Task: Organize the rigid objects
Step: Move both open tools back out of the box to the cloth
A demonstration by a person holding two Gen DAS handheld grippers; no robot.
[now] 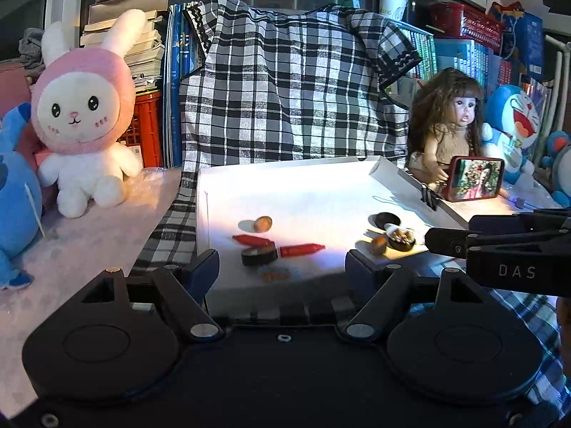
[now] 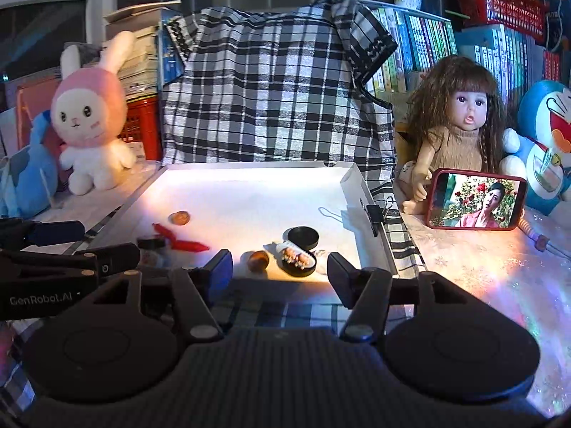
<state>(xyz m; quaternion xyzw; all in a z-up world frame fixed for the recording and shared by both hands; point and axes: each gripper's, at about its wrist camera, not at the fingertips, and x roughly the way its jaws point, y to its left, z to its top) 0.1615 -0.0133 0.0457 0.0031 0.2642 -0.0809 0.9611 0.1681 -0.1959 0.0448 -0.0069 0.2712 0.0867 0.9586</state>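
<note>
A white tray [image 1: 285,185] holds small items under bright light. In the left wrist view a walnut [image 1: 263,223], two red peppers [image 1: 251,239] [image 1: 301,249] and a black round tin [image 1: 259,255] lie just beyond my left gripper [image 1: 282,267], which is open and empty. Further right are a black lid [image 1: 388,219], an open tin [image 1: 401,239] with small pieces inside, and a second walnut [image 1: 378,245]. My right gripper [image 2: 280,269] is open and empty, hovering just before that open tin [image 2: 298,260], its lid [image 2: 303,237] and the walnut [image 2: 258,259].
A checked cloth [image 1: 285,89] hangs behind the tray. A pink rabbit plush [image 1: 82,117] sits at the left, with a doll [image 2: 460,125] and a propped phone [image 2: 476,199] at the right. A binder clip [image 2: 374,214] grips the tray's right wall. Books line the back.
</note>
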